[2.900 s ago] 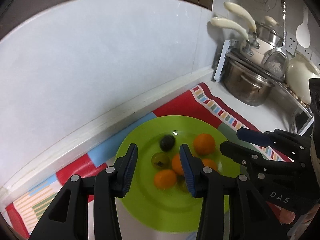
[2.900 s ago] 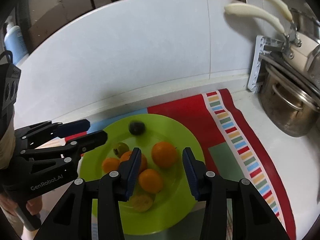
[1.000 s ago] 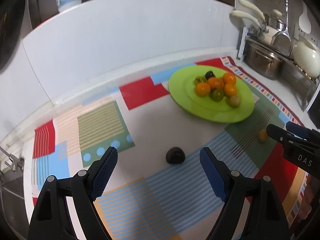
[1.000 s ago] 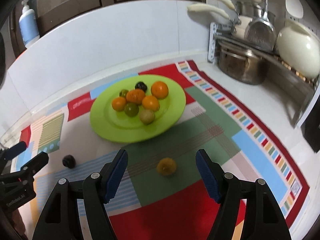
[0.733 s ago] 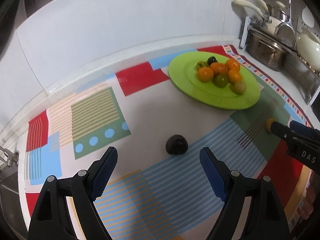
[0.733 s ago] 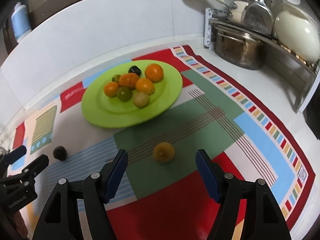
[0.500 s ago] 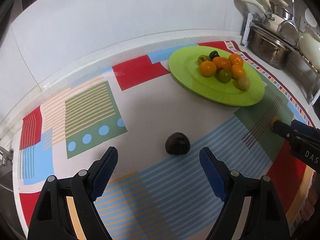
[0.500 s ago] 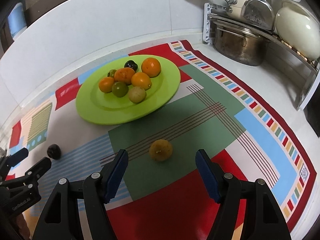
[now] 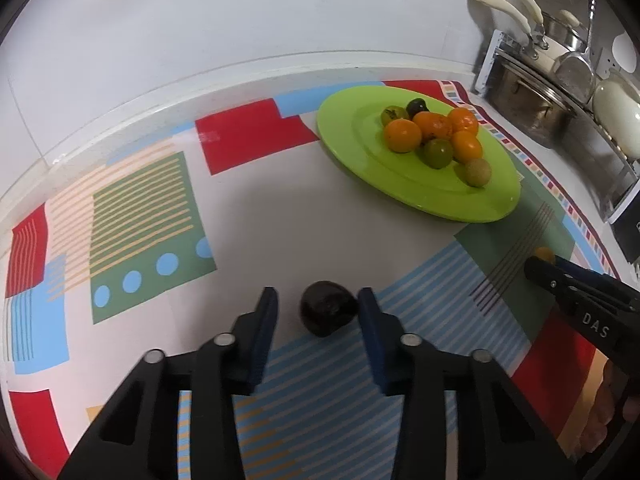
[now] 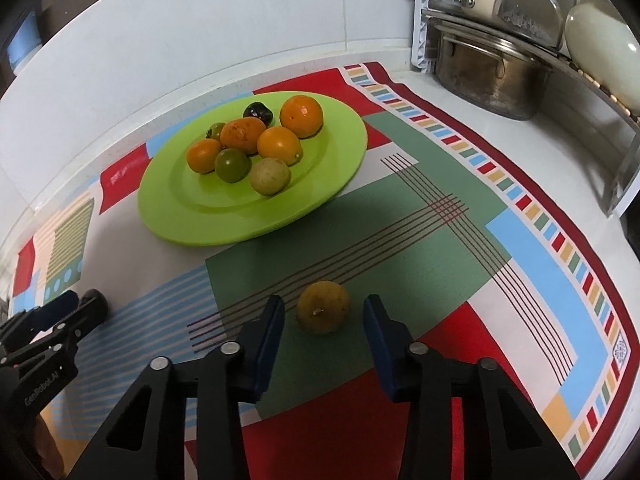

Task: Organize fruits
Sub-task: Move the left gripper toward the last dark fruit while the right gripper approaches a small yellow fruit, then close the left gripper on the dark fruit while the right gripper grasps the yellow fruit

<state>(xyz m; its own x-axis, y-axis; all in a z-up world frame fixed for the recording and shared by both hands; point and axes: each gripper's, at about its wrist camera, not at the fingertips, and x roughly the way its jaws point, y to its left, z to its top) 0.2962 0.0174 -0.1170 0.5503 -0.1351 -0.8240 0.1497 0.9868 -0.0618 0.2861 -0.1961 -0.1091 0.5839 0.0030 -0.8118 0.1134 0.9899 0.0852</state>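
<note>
Patterned mat (image 10: pixel 420 264) covers the counter and gives a flat bed for the work; pots and a rack stand at the far right, clear of the work zone.

Green plate (image 10: pixel 320 184) sits at the far side of the mat. It is the collecting point: eight fruits lie bunched near its middle, so judged mostly done, two strays left.

Left gripper (image 9: pixel 318 322): jaws have just been closing and now bracket the dark fruit (image 9: pixel 328 313) on the mat. Right pad looks to touch it or nearly so; a gap shows at the left pad. Not pinched yet.

Right gripper (image 10: pixel 324 326): jaws also just closing, either side of the yellow-orange fruit (image 10: pixel 323 307), which rests on the mat's green patch near the plate's front edge. Gaps show both sides; no pinch yet.

Both fruits sit centred btwn pads, prob. for an even squeeze w/o rolling.

Writing: "DAS" on the right gripper's side, seen from left wrist; "GenRobot.AI" on the left gripper's side, seen from right wrist. QR-type mark at mat corner, unreadable.
</note>
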